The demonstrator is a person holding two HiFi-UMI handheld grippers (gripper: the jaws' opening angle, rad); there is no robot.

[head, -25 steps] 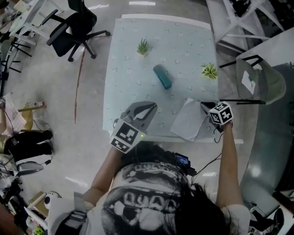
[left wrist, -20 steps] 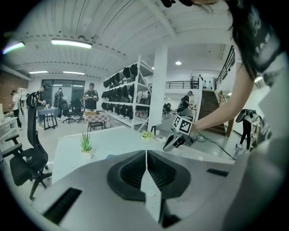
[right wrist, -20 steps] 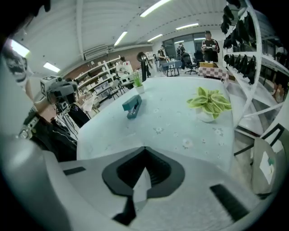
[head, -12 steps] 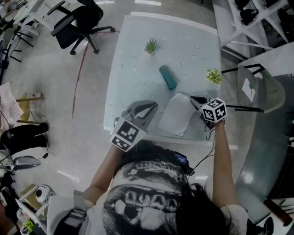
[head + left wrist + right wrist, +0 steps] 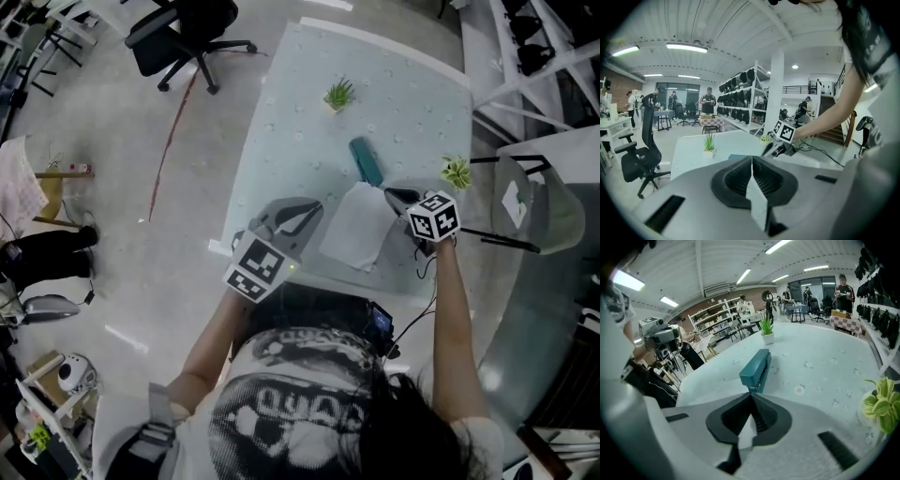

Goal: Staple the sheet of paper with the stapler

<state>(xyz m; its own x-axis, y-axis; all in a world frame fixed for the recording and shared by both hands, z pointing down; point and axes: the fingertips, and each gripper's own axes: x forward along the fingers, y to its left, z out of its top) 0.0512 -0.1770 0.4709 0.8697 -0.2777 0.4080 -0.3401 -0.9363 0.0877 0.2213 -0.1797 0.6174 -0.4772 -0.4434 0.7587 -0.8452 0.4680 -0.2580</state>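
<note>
1. Hovering nearest the person, over the table's near left corner, the left gripper (image 5: 752, 158) is seen with its jaws drawn together. Nothing can be made out in their grip, and the gripper is held just left of the sheet, apart from it.
2. The sheet of paper (image 5: 359, 225) is shown spread slantwise over the pale table (image 5: 300, 141). Its far right corner is pinched by the right gripper (image 5: 751, 394), whose jaws are pressed tight on it. Whether the sheet rests fully flat cannot be told.
3. Just beyond that corner, the teal stapler (image 5: 367, 161) is found lying on the table with its mouth turned toward the right gripper. The sheet's far edge lies just beside it, but no paper can be seen inside the mouth.
4. Farther off, two small potted plants are set out, one (image 5: 339, 94) toward the far edge and one (image 5: 457, 172) at the right edge. An office chair (image 5: 192, 23) is parked on the floor past the far left corner.
5. The task is judged to be at an early stage. The sheet is gripped and placed close to the stapler, but it has not yet been fed into the mouth and the stapler has not been pressed down.
</note>
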